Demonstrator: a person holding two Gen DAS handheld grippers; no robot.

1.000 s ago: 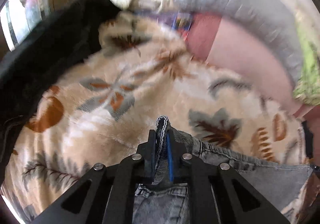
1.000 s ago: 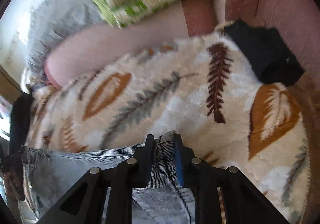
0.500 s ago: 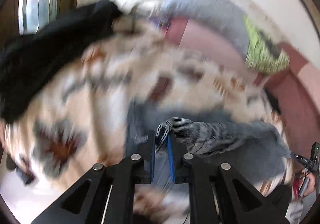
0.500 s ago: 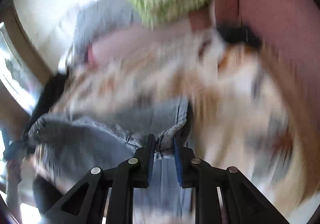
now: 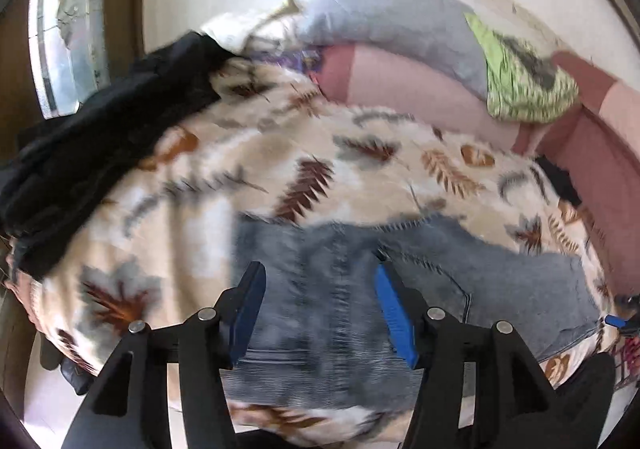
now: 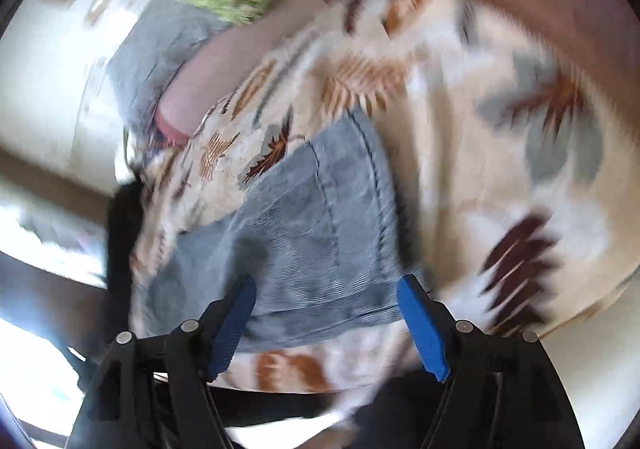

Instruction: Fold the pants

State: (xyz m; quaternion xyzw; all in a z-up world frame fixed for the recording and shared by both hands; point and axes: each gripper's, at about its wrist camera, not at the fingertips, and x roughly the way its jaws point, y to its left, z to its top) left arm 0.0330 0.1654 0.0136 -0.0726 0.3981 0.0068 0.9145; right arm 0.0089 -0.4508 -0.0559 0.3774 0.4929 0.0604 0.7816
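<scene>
Grey-blue denim pants [image 5: 460,273], folded over on themselves, faded and streaked, with a dark stitched seam running along the upper layer and a frayed pale edge at the far fold; lying flat on the cream blanket [image 5: 248,153] printed with brown, rust and grey leaves, near its front edge. Long axis across the left wrist view, from just ahead of the left gripper [image 5: 318,281] out toward the right; in the right wrist view [image 6: 304,217] slanting from lower left up to upper right. Left of the pants on the blanket, a heap of black cloth [image 5: 100,137], well apart from the denim. Beyond the pants, at the blanket's far side, a pink sofa back [image 5: 404,89], with a grey cushion [image 5: 392,21] on top and a green patterned cushion [image 5: 524,85] to its right. Right of the pants, a small dark item [image 5: 560,177] at the blanket's far right corner, against the sofa arm. Left gripper's jaws opening, blue pads spread with denim below and between them, not pressed. Right gripper [image 6: 326,289] likewise opening, pads wide apart over the near end of the pants, nothing pinched. Nothing lying on top of the denim. Both views blurred, so finer seam detail not readable.
</scene>
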